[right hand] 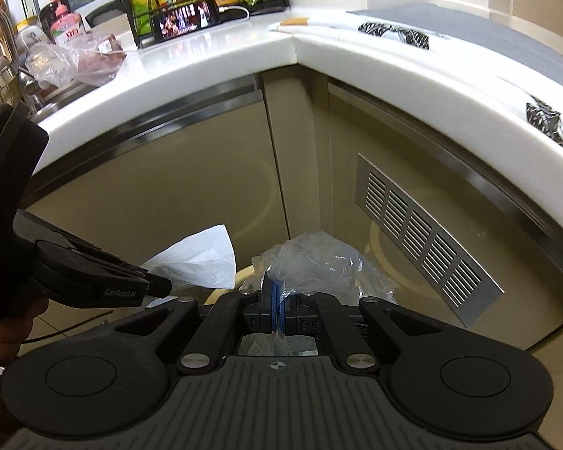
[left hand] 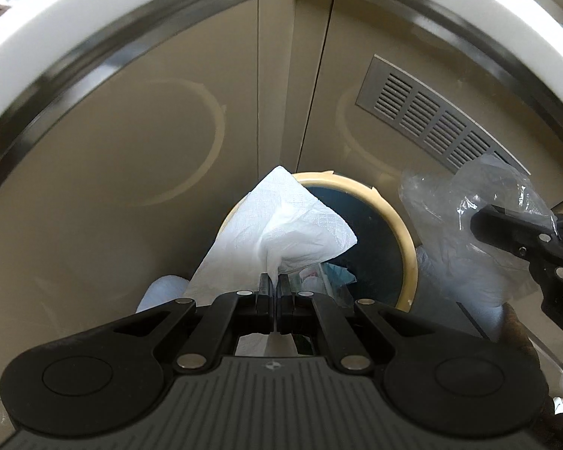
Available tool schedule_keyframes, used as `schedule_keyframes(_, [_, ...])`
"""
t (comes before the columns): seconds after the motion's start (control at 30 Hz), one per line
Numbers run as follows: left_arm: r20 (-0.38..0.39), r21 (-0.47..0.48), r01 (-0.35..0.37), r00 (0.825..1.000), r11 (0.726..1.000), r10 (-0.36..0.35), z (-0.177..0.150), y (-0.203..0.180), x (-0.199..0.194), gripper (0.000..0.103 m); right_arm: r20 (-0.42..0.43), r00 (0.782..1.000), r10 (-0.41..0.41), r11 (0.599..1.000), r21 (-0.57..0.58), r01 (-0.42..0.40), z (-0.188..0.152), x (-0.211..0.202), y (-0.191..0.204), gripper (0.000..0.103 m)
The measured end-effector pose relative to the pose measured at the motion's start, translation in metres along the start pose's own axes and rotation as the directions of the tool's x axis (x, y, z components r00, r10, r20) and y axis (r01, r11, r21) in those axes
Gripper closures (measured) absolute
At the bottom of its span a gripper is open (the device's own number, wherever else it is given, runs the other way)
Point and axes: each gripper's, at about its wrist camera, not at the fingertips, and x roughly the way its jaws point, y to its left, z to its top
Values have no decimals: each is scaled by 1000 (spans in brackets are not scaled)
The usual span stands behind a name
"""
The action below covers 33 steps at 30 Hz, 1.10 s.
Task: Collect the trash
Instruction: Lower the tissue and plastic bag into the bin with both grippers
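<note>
Left wrist view: left claw (left hand: 276, 281) clamped on tissue (left hand: 281, 221), held over bin (left hand: 405, 232) | right claw (right hand: 277, 296) pinched on plastic bag (right hand: 319, 258), just beside bin, below desk (right hand: 214, 60)

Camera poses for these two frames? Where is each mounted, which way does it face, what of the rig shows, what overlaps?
Left wrist: sits on the left gripper, facing down at the trash bin in front of the corner cabinets; it is shut on a white tissue; the right gripper enters at right.
Right wrist: sits on the right gripper, higher, facing the corner cabinets and countertop; it is shut on a clear plastic bag; the left gripper enters at left.
Shared: tissue, plastic bag, bin, vent grille, cabinet corner.
</note>
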Motion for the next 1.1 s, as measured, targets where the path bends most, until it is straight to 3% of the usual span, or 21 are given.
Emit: schedule_keyframes(1.1, [-98, 50, 9, 995, 999, -4, 12, -7, 61, 102, -144, 989, -25, 1000, -4, 25, 5, 59, -1, 100])
